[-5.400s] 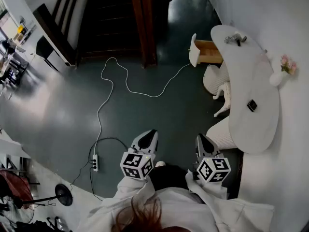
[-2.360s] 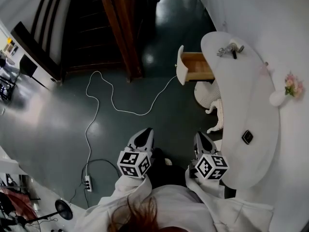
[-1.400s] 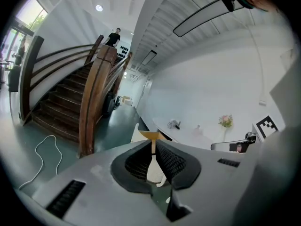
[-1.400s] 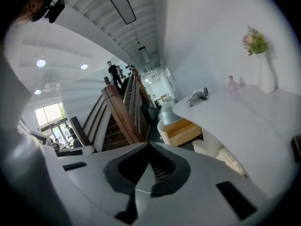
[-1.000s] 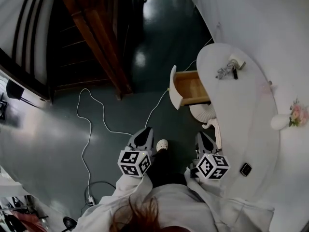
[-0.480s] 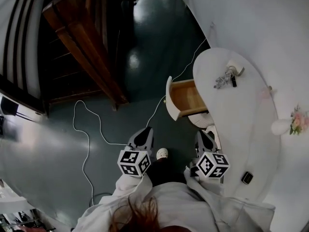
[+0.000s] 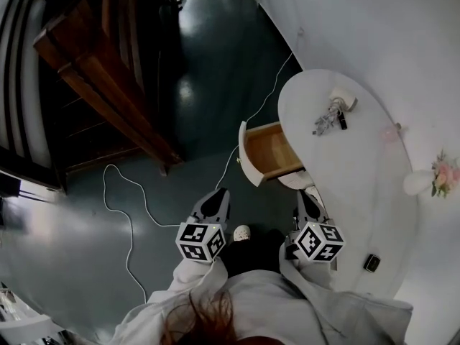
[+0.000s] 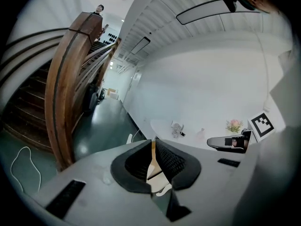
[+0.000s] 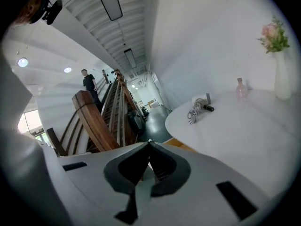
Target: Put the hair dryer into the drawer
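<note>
Left gripper (image 7: 214,198): jaws together, nothing held. Right gripper (image 7: 307,200): jaws together, empty. White hair dryer (image 7: 332,111) with bundled cord lies on white oval table (image 7: 363,192), well ahead of right gripper. Open white-fronted wooden drawer (image 7: 269,152) ahead, nearer, between both grippers.

Floor (image 7: 208,42): dark grey-green and glossy, with pale glints of light to the left of the white table (image 7: 366,192).
Wall (image 7: 374,20): plain white, running along the table's far edge.
Table: white, with a long rounded top, set against the wall.
Staircase (image 7: 93,70): dark brown wood with a curved handrail, well left of the table across the floor.
Cable (image 7: 129,236): thin and white, looping over the floor between the staircase and the table.
Vase (image 7: 417,183): white, holding pink flowers, on the table's wall side.
Ceiling (image 9: 127,27): white and ribbed, with a long strip light (image 9: 110,1) overhead.
</note>
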